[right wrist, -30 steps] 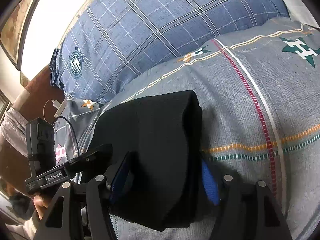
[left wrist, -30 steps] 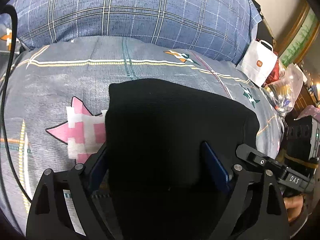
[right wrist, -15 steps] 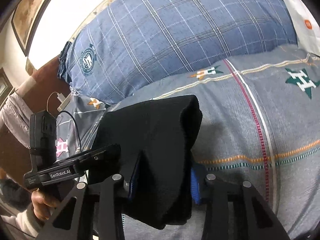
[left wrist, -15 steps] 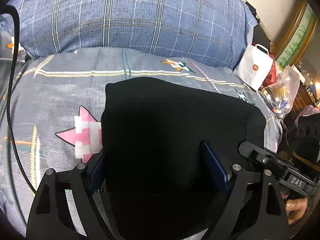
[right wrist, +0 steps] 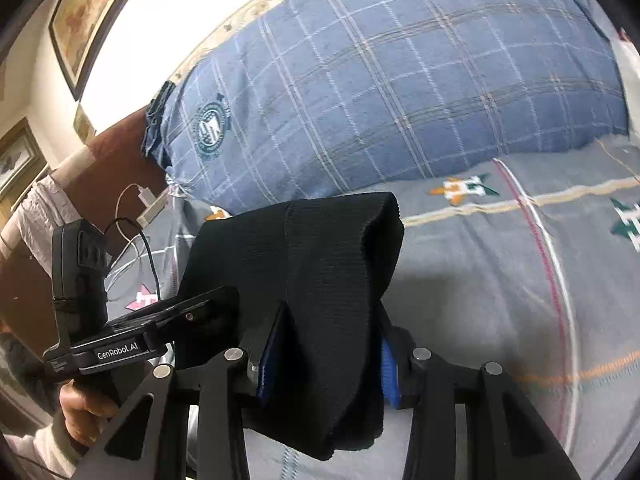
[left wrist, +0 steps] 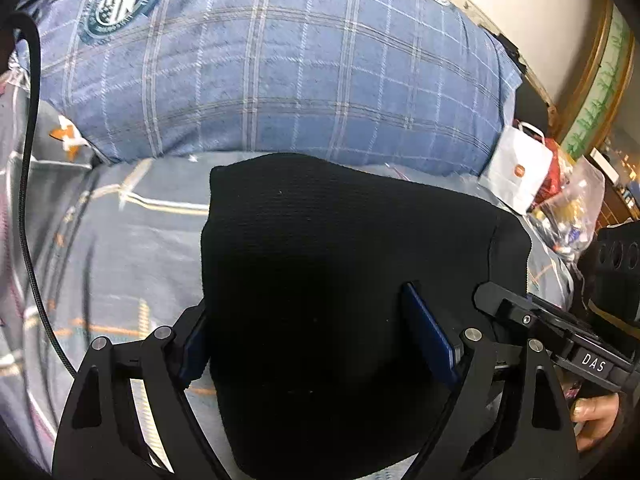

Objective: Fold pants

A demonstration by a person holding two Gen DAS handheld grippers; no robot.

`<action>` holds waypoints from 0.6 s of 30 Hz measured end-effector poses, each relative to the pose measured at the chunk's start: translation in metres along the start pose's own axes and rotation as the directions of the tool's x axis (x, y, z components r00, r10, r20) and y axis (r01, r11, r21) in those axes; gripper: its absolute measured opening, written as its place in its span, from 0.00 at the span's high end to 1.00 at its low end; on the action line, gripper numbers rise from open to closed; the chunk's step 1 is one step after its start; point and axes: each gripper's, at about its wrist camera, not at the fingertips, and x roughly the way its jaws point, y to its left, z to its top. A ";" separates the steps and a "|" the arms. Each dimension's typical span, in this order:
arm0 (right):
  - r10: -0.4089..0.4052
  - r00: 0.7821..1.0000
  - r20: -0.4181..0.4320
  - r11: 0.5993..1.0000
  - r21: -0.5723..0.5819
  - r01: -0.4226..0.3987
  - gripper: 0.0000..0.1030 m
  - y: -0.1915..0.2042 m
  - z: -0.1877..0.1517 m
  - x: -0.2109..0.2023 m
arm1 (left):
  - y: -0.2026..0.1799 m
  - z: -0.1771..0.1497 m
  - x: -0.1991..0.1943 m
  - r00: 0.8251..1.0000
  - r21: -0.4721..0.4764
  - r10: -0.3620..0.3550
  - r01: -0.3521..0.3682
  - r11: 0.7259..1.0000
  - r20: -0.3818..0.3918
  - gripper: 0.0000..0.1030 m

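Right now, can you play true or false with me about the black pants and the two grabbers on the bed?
1. The pants are black. True.
2. The right gripper is empty. False: its blue pads press a bunched part of the pants between them.
3. A blue checked pillow lies behind the pants. True.
4. The left gripper has its jaws shut tight together. False: they stand wide apart, with the folded pants filling the space between them.
5. The white paper bag sits on top of the pants. False: it stands off to the side, at the edge of the bed, apart from them.
6. The bedsheet is grey with coloured stripes and small patterns. True.
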 end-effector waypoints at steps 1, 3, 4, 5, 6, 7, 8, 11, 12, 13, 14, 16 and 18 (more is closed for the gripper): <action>0.008 1.000 0.000 1.000 -0.005 -0.008 0.61 0.004 0.003 0.004 | 0.004 0.003 -0.002 1.000 0.000 0.009 -0.009 1.000 0.003 0.16; 0.027 1.000 -0.002 1.000 -0.010 -0.027 0.61 0.012 0.010 0.015 | 0.015 0.010 -0.007 0.999 -0.002 0.036 -0.036 0.999 0.015 0.16; 0.041 0.999 -0.007 0.999 -0.010 -0.041 0.61 0.017 0.014 0.023 | 0.019 0.014 -0.009 0.999 -0.004 0.048 -0.048 0.999 0.020 0.16; 0.051 0.999 -0.013 0.999 -0.008 -0.051 0.61 0.019 0.017 0.029 | 0.027 0.019 -0.010 0.998 -0.005 0.066 -0.066 0.998 0.021 0.16; 0.058 0.998 -0.018 0.998 -0.006 -0.059 0.61 0.021 0.019 0.036 | 0.033 0.022 -0.010 0.997 -0.006 0.075 -0.075 0.997 0.020 0.16; 0.067 0.997 -0.025 0.998 -0.003 -0.067 0.61 0.025 0.022 0.046 | 0.038 0.024 -0.009 0.996 -0.010 0.082 -0.082 0.997 0.019 0.16; 0.073 0.997 -0.031 0.997 -0.003 -0.074 0.61 0.027 0.025 0.053 | 0.046 0.027 -0.008 0.996 -0.020 0.091 -0.090 0.996 0.015 0.16; 0.084 0.994 -0.066 0.996 0.004 -0.084 0.61 0.031 0.032 0.080 | 0.071 0.032 0.003 0.994 -0.058 0.110 -0.110 0.992 -0.010 0.16; 0.083 0.993 -0.080 0.997 0.005 -0.083 0.61 0.031 0.034 0.088 | 0.077 0.033 0.007 0.993 -0.067 0.117 -0.118 0.991 -0.016 0.16; 0.082 0.992 -0.096 0.997 0.005 -0.082 0.61 0.031 0.036 0.097 | 0.084 0.033 0.011 0.992 -0.075 0.125 -0.126 0.989 -0.023 0.16; 0.078 0.990 -0.114 0.997 0.003 -0.078 0.61 0.030 0.037 0.109 | 0.093 0.031 0.020 0.990 -0.085 0.139 -0.141 0.986 -0.037 0.16; 0.064 0.987 -0.146 0.998 -0.002 -0.065 0.61 0.028 0.039 0.128 | 0.106 0.027 0.033 0.985 -0.100 0.162 -0.167 0.981 -0.056 0.16; 0.024 0.982 -0.190 1.000 -0.008 -0.026 0.60 0.022 0.039 0.153 | 0.121 0.023 0.050 0.976 -0.116 0.203 -0.212 0.970 -0.083 0.16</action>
